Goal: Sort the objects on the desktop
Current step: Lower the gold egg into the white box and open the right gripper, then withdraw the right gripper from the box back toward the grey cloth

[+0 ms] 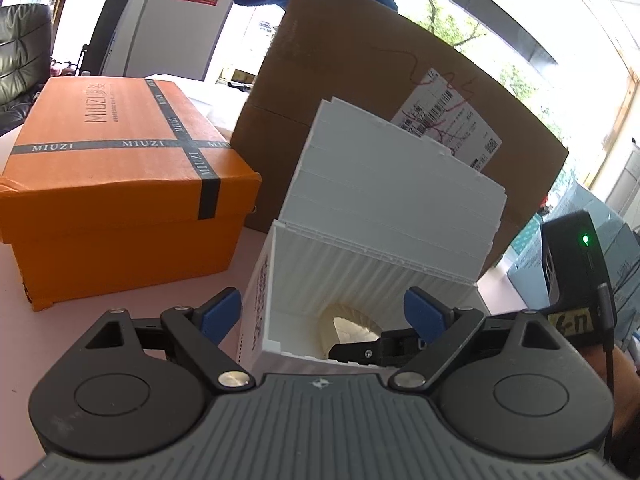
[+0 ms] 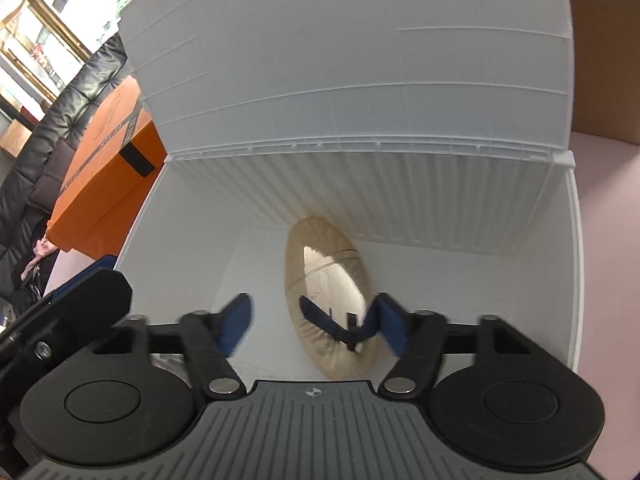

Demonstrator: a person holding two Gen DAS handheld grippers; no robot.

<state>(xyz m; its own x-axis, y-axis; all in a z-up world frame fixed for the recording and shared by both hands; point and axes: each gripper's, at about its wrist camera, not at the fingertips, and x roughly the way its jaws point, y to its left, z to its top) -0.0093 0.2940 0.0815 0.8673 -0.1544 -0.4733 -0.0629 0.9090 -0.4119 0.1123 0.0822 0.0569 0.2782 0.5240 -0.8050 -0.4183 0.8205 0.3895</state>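
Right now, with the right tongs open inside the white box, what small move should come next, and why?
Probably lift the right tongs straight up out of the white box: they are open and empty, and the round mirror already lies inside, apart from both pads.

orange box (image 1: pixel 116 184): "MIUZI" on lid + grey bands
cardboard box label (image 1: pixel 448 120): barcode, txt unreadable
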